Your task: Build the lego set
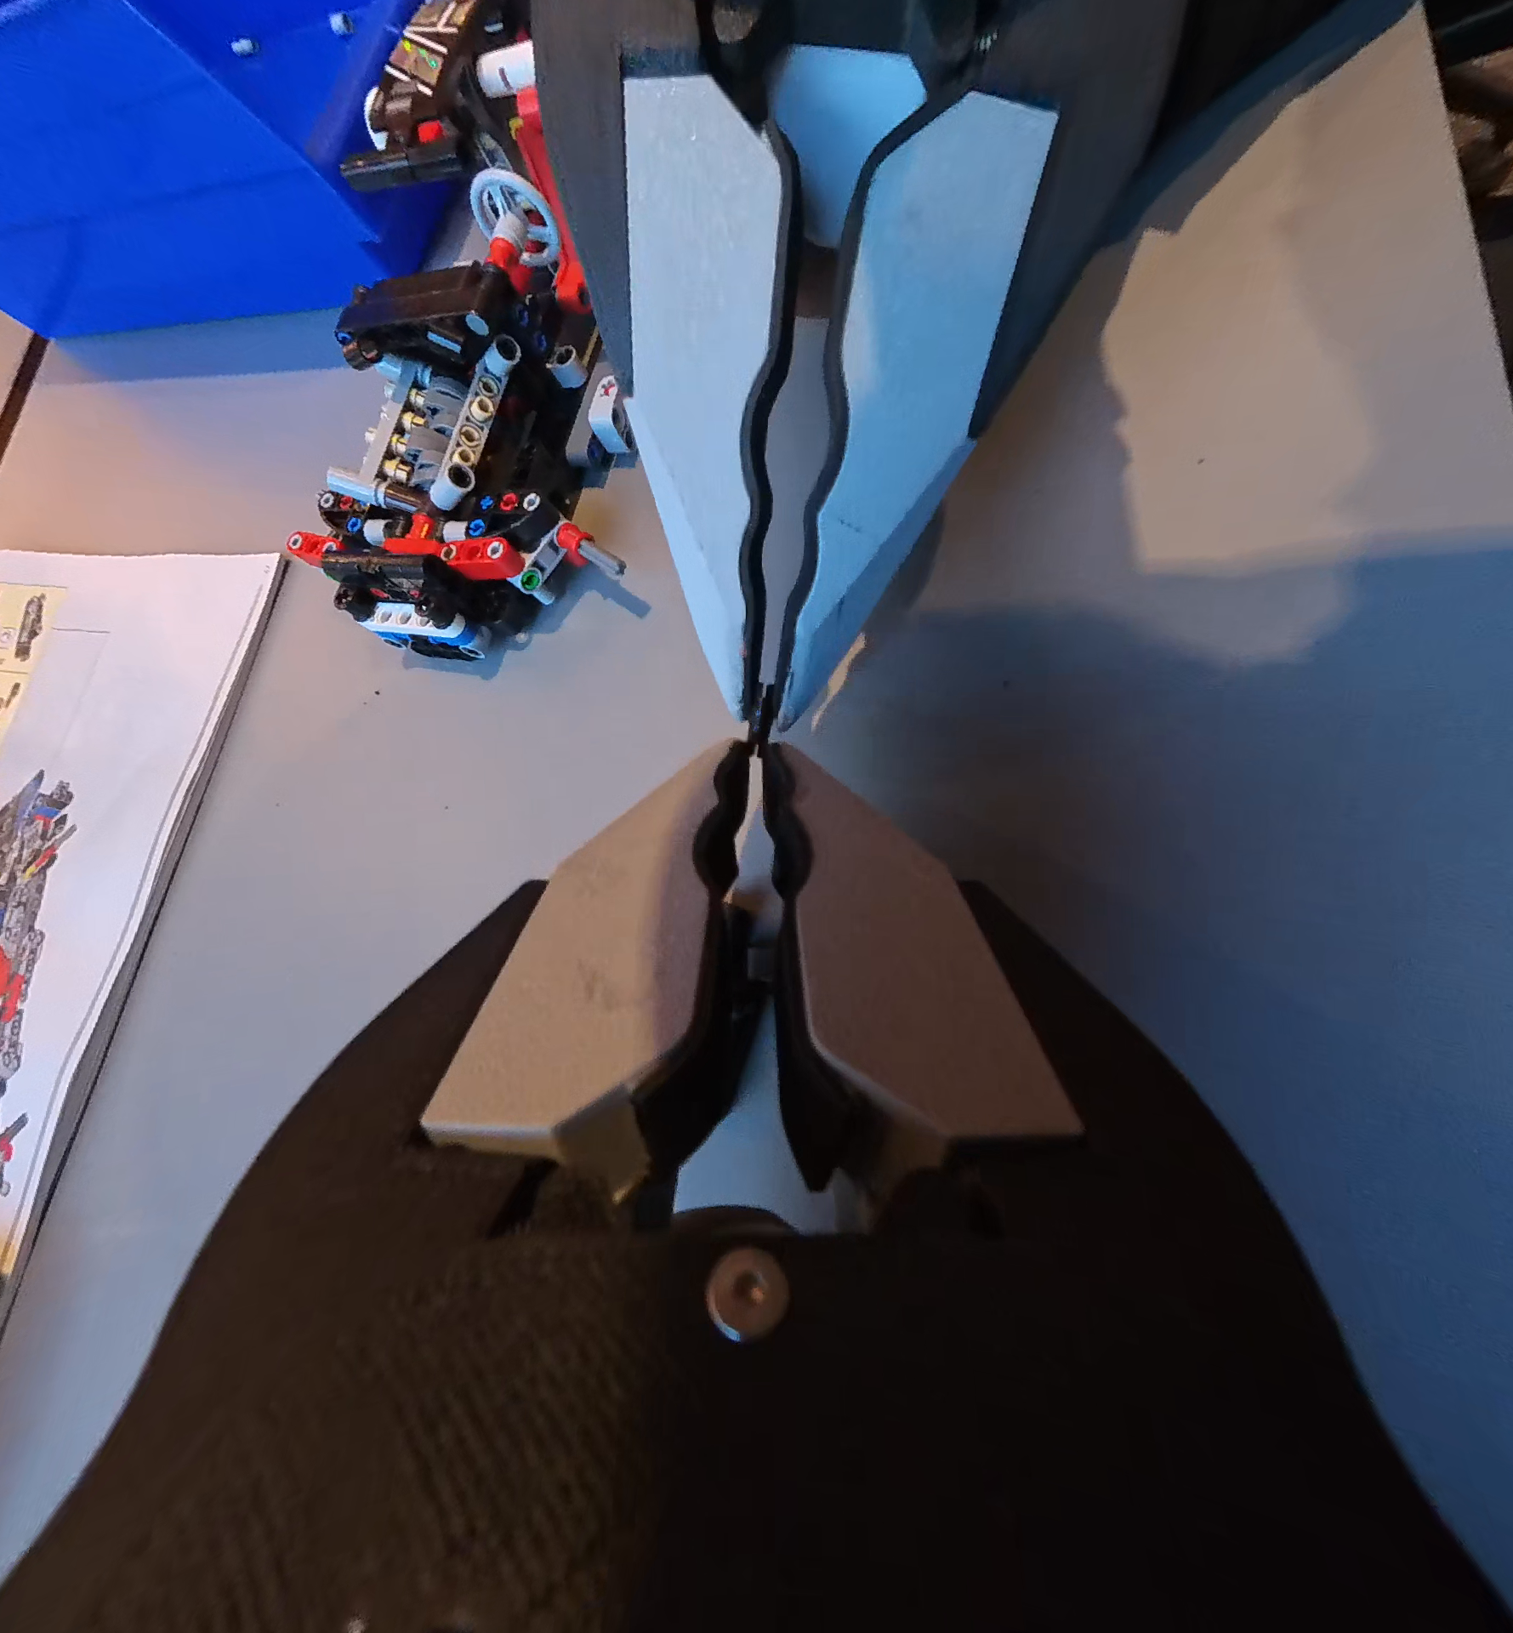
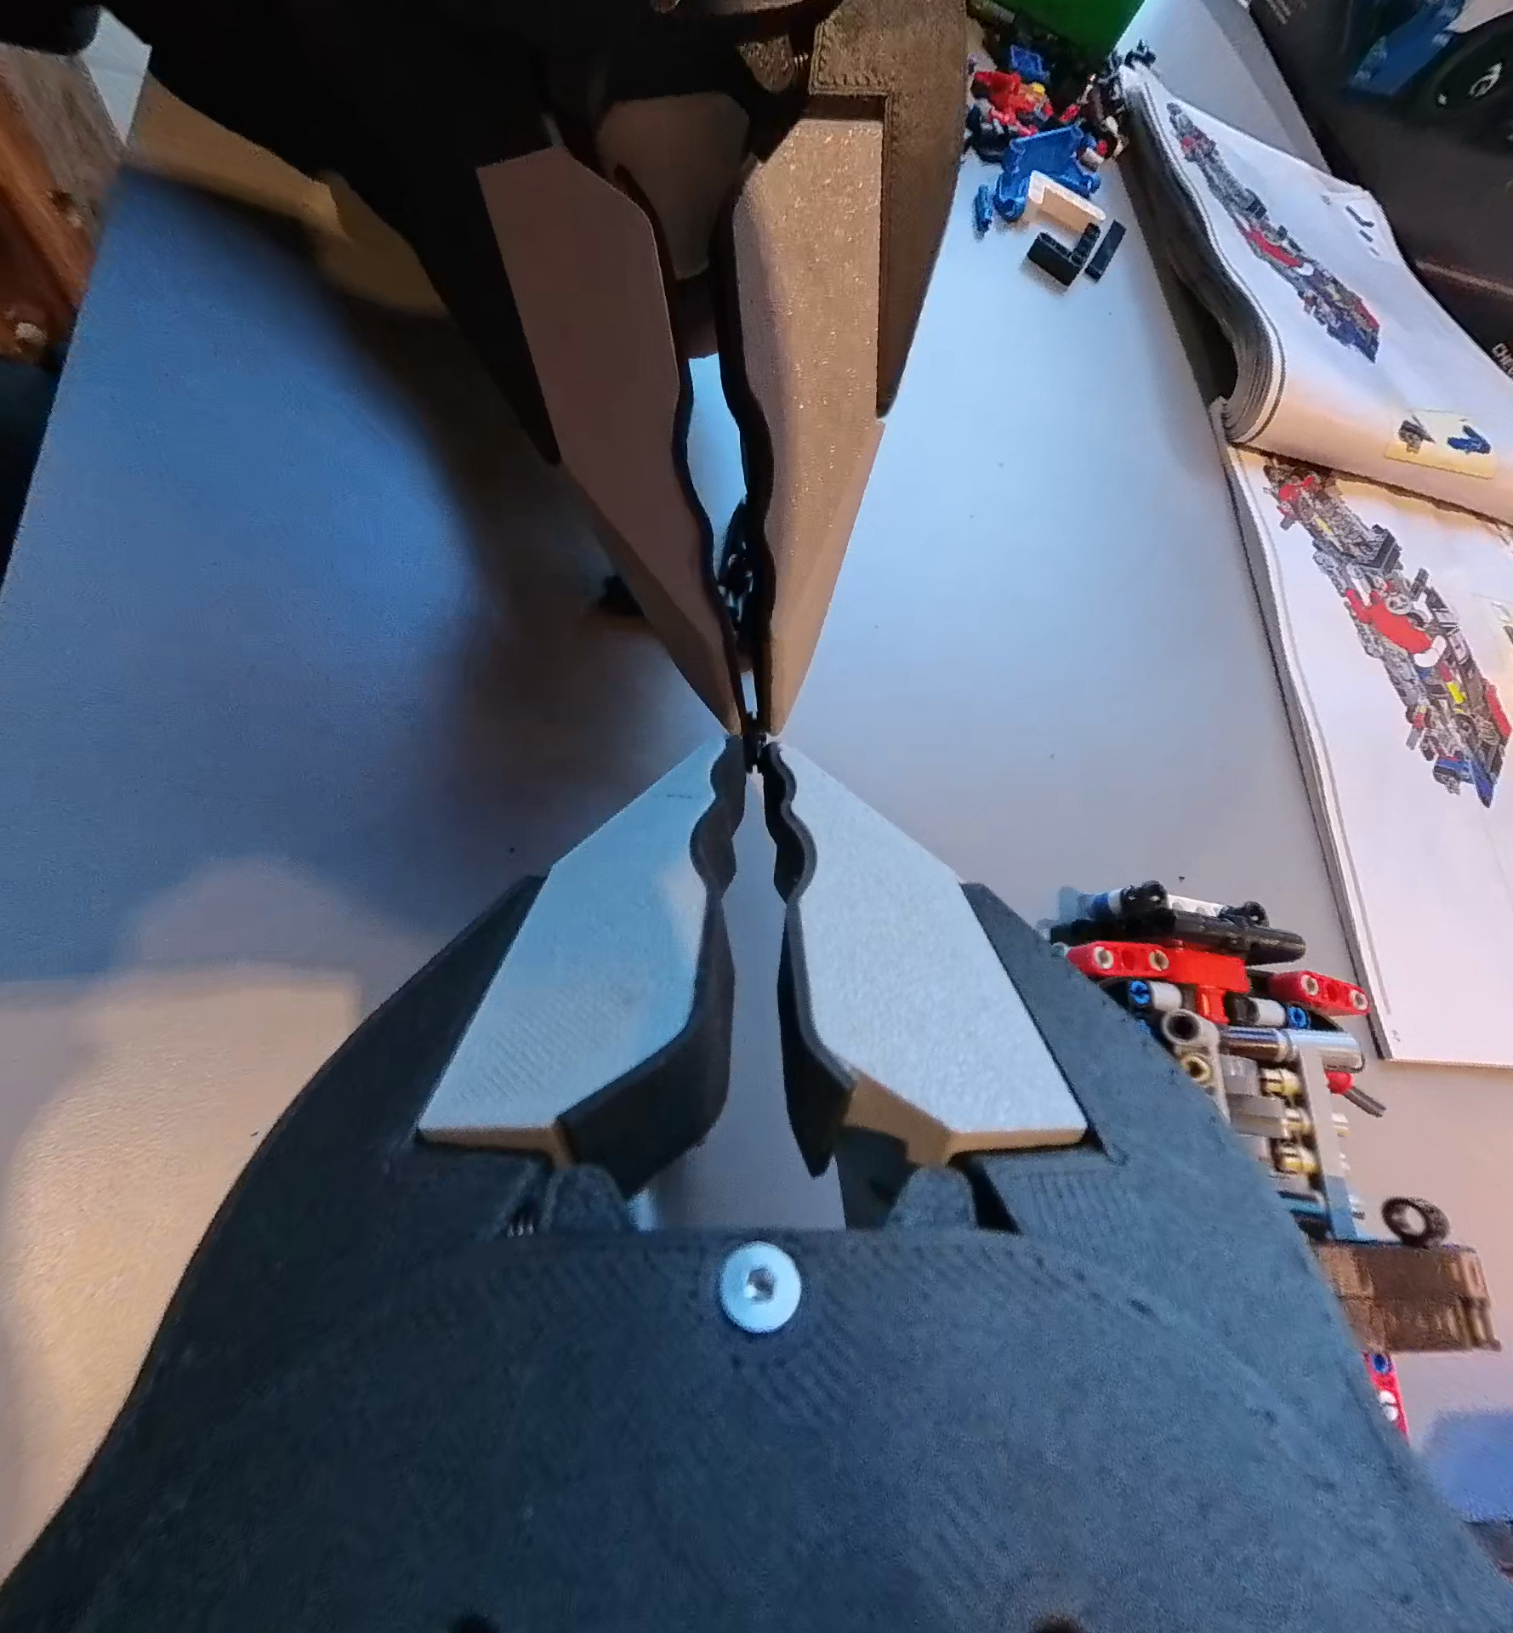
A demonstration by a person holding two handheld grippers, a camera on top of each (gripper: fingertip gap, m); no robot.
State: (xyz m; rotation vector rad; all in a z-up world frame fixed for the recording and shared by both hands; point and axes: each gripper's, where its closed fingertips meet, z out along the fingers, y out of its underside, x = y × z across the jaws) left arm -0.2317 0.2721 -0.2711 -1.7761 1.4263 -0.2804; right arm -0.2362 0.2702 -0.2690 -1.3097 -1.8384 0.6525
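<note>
Gripper tips (image 1: 757, 751) together — tiny black piece (image 1: 762, 717)

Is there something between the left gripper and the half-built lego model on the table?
Partly: the right gripper meets the left gripper tip to tip, and its body overlaps the lego model's right edge. The table between is otherwise clear.

lego model (image 1: 461, 459) on table (image 1: 1177, 884), booklet (image 1: 72, 795) left

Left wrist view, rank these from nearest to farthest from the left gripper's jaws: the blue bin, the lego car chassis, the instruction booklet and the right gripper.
1. Right gripper: tip to tip with the left gripper, both shut.
2. Lego car chassis: ahead and to the left on the table.
3. Instruction booklet: far left at the table edge.
4. Blue bin: top left, beyond the chassis.
</note>
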